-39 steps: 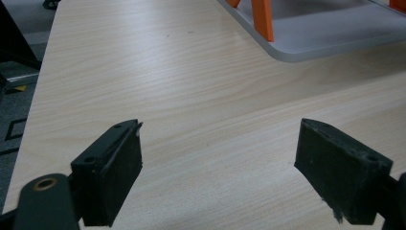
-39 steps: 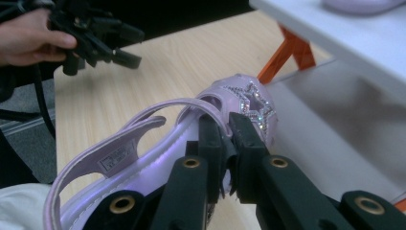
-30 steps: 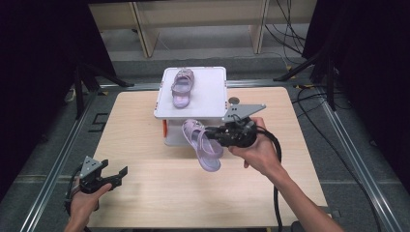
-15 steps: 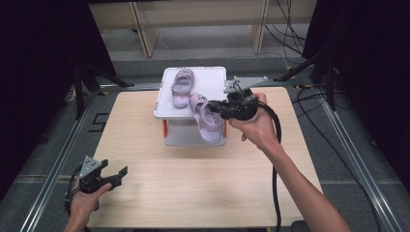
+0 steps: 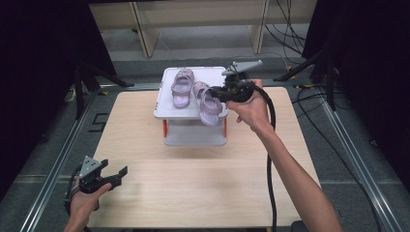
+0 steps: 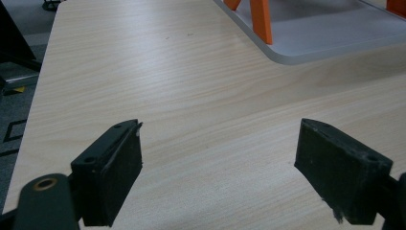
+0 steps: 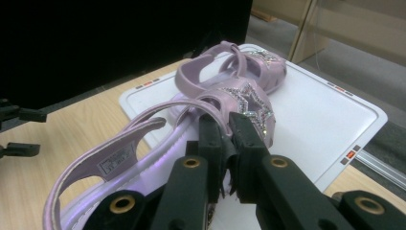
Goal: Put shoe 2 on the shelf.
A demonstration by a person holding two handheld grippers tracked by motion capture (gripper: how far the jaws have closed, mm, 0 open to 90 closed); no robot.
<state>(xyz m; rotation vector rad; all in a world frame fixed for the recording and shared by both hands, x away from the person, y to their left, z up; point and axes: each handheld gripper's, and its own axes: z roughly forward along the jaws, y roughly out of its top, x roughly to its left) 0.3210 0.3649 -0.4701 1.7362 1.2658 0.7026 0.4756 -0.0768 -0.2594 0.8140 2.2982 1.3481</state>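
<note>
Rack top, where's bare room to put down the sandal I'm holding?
Bare white top lies right of the resting sandal, under the right gripper and its held sandal. The left half is crowded. The tabletop in front is bare.

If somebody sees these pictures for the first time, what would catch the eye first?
Probably the lilac sandal with a glittery star, gripped by the right tongs over the front right corner of the white two-level stand. Its twin sandal already lies on the stand's top. The left tongs wait open at the table's near left corner.
</note>
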